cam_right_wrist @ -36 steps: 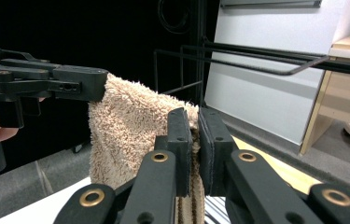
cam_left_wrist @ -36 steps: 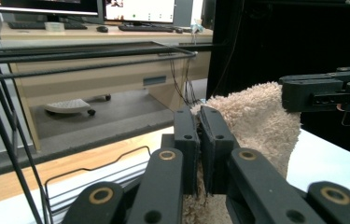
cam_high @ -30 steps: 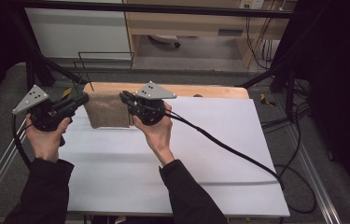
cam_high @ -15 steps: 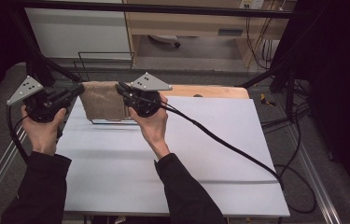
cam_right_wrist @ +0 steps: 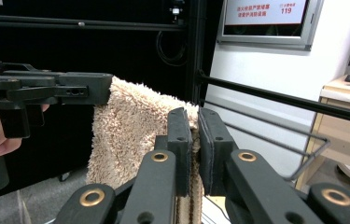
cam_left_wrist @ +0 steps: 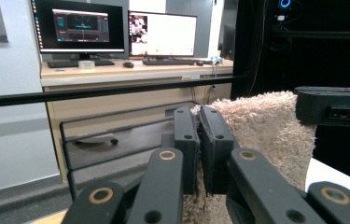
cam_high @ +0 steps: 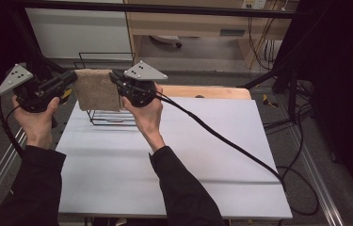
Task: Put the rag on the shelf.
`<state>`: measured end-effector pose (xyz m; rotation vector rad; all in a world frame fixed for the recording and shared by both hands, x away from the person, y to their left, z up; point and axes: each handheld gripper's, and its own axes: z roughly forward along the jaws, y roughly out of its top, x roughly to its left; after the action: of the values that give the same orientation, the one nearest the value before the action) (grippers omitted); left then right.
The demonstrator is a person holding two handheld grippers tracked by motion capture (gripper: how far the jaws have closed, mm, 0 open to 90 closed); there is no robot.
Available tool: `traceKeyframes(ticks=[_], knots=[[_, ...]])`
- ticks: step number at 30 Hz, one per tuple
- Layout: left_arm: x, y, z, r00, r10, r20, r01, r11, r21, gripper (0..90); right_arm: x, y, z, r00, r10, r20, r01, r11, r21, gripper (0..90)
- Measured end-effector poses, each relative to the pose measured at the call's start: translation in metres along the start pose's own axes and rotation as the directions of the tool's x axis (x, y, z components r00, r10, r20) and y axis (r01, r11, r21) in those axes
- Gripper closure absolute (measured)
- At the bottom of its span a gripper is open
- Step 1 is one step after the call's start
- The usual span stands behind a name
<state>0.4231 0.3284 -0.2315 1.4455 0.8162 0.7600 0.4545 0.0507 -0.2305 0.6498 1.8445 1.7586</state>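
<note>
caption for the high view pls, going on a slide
Two hand-held grippers, left and right, hold a beige towel by its top corners above a wire rack on a white table.

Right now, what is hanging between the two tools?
A fluffy tan towel hangs stretched between the left tool and the right tool, each pinching a top corner, seen in the high view.

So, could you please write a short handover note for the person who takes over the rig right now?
Left gripper: shut on the left top corner of the towel.
Right gripper: shut on the right top corner.
Towel: beige, held in the air between both grippers, hanging down above the wire rack at the far left of the white table.
Done: towel gripped at both corners and raised off the table.
Left: probably to drape it over the rack, then open both grippers.
</note>
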Motion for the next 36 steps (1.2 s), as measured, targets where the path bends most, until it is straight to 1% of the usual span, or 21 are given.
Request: traceKeyframes(ticks=[9,11,18,22,26,29,32,34,36], knots=[[0.009,0.013,0.003,0.9999,-0.004,-0.01,0.004,0.9997,-0.026,86.0,-0.002,0.016,0.012,0.9998,-0.015,0.011,0.015,1.0,-0.018,84.2],[0.011,0.016,0.004,0.9999,-0.003,-0.012,0.003,0.9995,-0.031,86.1,-0.003,0.018,0.014,0.9999,-0.011,0.013,0.012,1.0,-0.021,84.3],[0.017,0.024,0.009,0.9996,-0.026,-0.009,0.025,0.9984,-0.05,86.0,-0.006,0.029,0.02,0.9995,-0.025,0.018,0.025,0.999,-0.034,84.2],[0.02,0.029,0.013,0.9997,-0.019,-0.016,0.018,0.9986,-0.05,86.1,-0.008,0.035,0.023,0.9991,-0.033,0.026,0.034,0.999,-0.034,84.3],[0.023,0.034,0.016,0.9995,-0.022,-0.021,0.021,0.9982,-0.057,86.1,-0.009,0.039,0.027,0.999,-0.032,0.03,0.033,0.999,-0.034,84.3],[0.026,0.038,0.02,0.9994,-0.023,-0.026,0.021,0.9981,-0.058,86.0,-0.012,0.044,0.032,0.9985,-0.04,0.038,0.041,0.999,-0.034,84.3],[0.03,0.041,0.023,0.9993,-0.029,-0.025,0.028,0.9973,-0.068,86.0,-0.013,0.047,0.034,0.9984,-0.042,0.038,0.043,0.998,-0.038,84.3],[0.032,0.043,0.025,0.9993,-0.032,-0.017,0.031,0.997,-0.071,86.0,-0.015,0.049,0.036,0.9987,-0.035,0.037,0.036,0.998,-0.045,84.3],[0.033,0.047,0.028,0.9994,-0.024,-0.025,0.022,0.9975,-0.067,86.1,-0.018,0.052,0.039,0.9982,-0.039,0.046,0.041,0.998,-0.04,84.3]])
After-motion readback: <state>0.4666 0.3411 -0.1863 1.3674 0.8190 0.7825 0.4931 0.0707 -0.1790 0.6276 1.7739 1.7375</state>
